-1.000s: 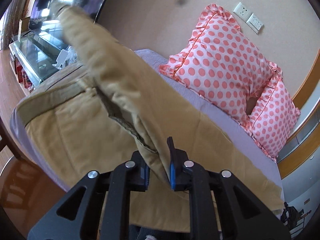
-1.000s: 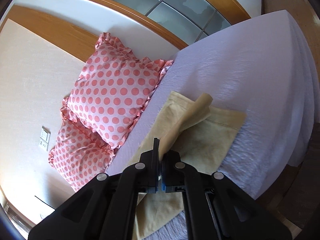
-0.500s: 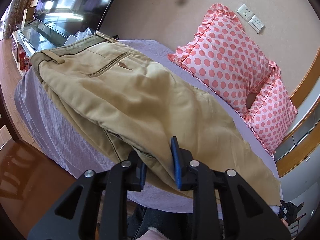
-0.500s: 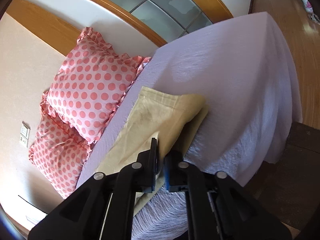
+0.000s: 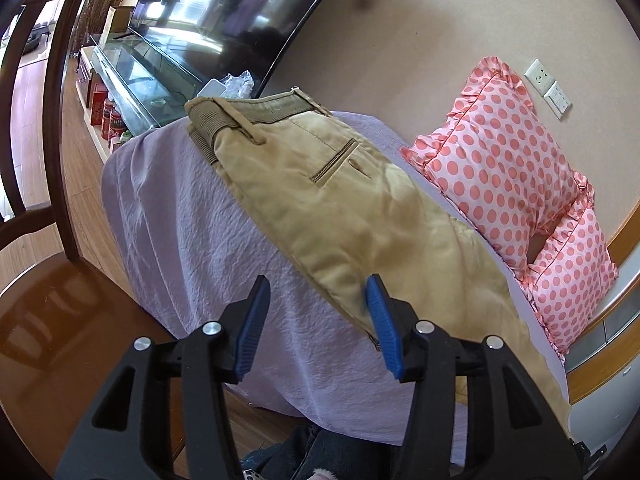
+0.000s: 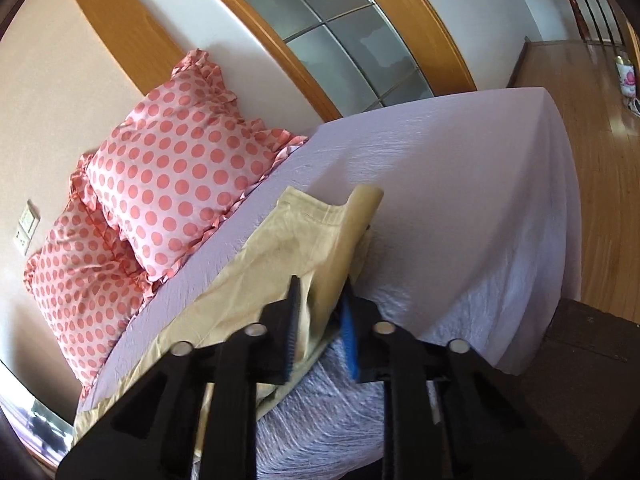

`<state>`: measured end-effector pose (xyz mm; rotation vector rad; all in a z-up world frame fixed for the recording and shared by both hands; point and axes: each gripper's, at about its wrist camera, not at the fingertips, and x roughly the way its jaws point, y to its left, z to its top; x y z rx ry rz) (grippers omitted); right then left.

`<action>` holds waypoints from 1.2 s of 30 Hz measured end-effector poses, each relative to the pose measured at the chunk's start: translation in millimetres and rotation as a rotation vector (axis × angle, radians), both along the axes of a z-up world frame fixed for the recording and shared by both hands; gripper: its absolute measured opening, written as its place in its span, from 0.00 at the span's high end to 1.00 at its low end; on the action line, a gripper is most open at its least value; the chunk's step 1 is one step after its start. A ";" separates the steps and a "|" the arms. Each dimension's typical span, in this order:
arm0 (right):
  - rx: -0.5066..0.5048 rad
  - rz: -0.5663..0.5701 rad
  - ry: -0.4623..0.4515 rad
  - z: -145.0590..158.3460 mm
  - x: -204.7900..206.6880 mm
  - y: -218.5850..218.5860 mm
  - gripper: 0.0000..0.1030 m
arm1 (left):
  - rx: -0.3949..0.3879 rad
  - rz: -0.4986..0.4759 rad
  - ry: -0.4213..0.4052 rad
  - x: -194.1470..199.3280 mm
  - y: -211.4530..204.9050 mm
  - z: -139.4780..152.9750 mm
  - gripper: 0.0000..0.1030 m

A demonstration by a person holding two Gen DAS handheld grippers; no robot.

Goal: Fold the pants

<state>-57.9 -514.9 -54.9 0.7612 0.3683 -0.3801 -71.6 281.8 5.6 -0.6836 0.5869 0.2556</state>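
Tan pants (image 5: pixel 360 216) lie folded lengthwise on the lilac bedsheet (image 5: pixel 192 240), waistband at the far left, back pocket up. My left gripper (image 5: pixel 318 316) is open; its right pad sits against the pants' near edge, holding nothing. In the right wrist view the leg ends (image 6: pixel 312 236) lie on the sheet (image 6: pixel 460 184), one cuff corner curled up. My right gripper (image 6: pixel 322 320) has its jaws partly apart around the near edge of the leg fabric, no longer pinching it.
Two pink polka-dot pillows (image 5: pixel 516 160) lean on the wall behind the pants. A dark wooden chair (image 5: pixel 48 272) stands at the bed's left. A TV and glass cabinet (image 5: pixel 152 76) are beyond. Wood floor (image 6: pixel 592 152) lies right of the bed; a dark stool (image 6: pixel 580 360) near.
Both grippers laid the lifted pants half down over the other half, then opened and released the fabric. The left gripper drew back toward the bed edge.
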 end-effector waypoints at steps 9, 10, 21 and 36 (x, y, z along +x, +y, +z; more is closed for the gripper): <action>-0.142 0.319 -0.203 68.6 54.4 90.4 0.95 | -0.027 -0.084 -0.057 -7.7 -12.7 -9.1 0.41; -0.162 0.407 -0.230 77.5 64.8 118.0 0.95 | -0.014 -0.093 -0.060 -8.5 -17.1 -8.3 0.40; -0.373 1.179 -0.017 30.5 88.1 342.0 0.45 | 0.091 -0.317 -0.123 -16.8 -60.6 -2.3 0.12; -0.263 1.128 -0.050 35.1 90.2 320.5 0.22 | -0.055 -0.290 -0.104 28.8 -53.5 -12.6 0.10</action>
